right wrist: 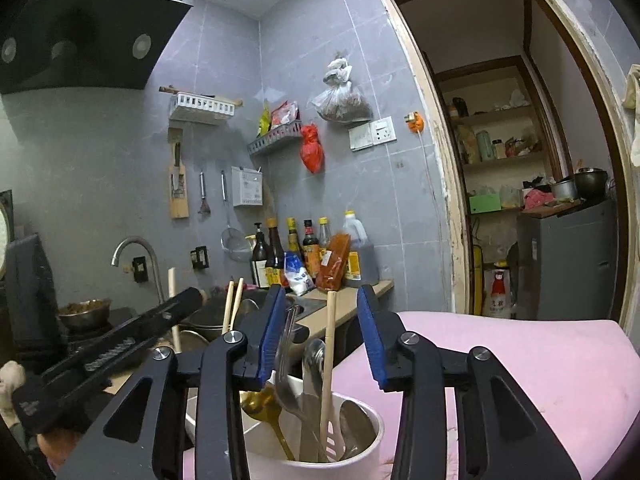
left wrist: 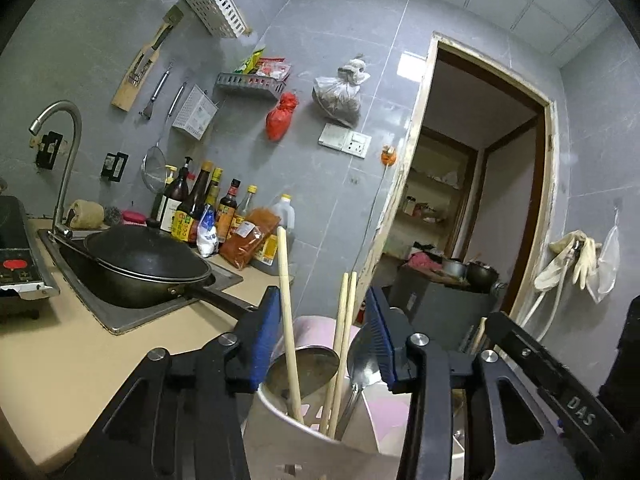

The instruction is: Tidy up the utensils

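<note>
Blue pads on both sets of jaws, both partly spread, pads pressing on nothing.

Left gripper (left wrist: 326, 334): jaws apart over a white holder (left wrist: 296, 436). A long wooden stick (left wrist: 289, 320) stands just inside the left pad; whether it touches the pad, can't tell. Two chopsticks (left wrist: 343, 344) stand between the pads, clear of both. A steel ladle (left wrist: 304, 372) sits low in the holder, and a metal spoon (left wrist: 362, 356) lies just beside the right pad.

Right gripper (right wrist: 318, 334): jaws apart over a white cup (right wrist: 360, 444). Between the pads stand a white slotted spatula (right wrist: 330, 364), a steel spoon (right wrist: 314, 360) and a steel fork (right wrist: 286, 344) close by the left pad. A gold spoon (right wrist: 260, 400) leans below that pad. None are pinched.

The cup sits at the edge of a pink surface (right wrist: 540, 368), directly under the right jaws. In the right wrist view the left gripper shows as a black bar at the left.

Around: the bench (left wrist: 60, 360) carries a sink (left wrist: 120, 316) with a black wok (left wrist: 148, 264) and a tap (left wrist: 64, 152). Sauce bottles (left wrist: 208, 208) stand against the grey tile wall. Doorway (left wrist: 480, 184) at the right, well apart. Both containers are crowded, handles standing right between the pads.
</note>
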The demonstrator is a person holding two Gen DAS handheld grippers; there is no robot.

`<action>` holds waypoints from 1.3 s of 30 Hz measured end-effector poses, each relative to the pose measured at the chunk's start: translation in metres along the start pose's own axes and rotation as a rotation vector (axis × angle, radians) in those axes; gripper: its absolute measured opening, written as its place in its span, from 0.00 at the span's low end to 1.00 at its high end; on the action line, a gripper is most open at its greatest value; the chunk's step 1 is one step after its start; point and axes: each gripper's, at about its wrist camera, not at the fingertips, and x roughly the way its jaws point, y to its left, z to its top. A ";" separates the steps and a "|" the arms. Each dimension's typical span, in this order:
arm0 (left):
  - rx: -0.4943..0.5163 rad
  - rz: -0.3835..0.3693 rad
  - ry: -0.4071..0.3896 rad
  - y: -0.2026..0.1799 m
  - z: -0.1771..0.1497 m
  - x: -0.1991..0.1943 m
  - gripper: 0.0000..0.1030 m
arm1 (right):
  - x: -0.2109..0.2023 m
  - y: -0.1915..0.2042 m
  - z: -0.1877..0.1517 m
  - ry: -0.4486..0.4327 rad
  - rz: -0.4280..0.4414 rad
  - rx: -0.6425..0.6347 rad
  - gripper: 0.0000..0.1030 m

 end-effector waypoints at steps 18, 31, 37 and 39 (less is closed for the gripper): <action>0.133 0.017 0.177 -0.038 -0.001 -0.028 0.62 | -0.055 -0.004 0.009 -0.017 -0.152 -0.041 1.00; 0.196 -0.042 0.252 -0.074 -0.030 -0.082 0.93 | -0.146 -0.012 0.001 0.058 -0.254 -0.036 1.00; 0.209 -0.064 0.267 -0.084 -0.046 -0.108 0.94 | -0.187 -0.011 -0.011 0.106 -0.319 0.012 1.00; 0.205 -0.076 0.268 -0.085 -0.052 -0.119 0.94 | -0.200 -0.009 -0.016 0.119 -0.351 0.034 1.00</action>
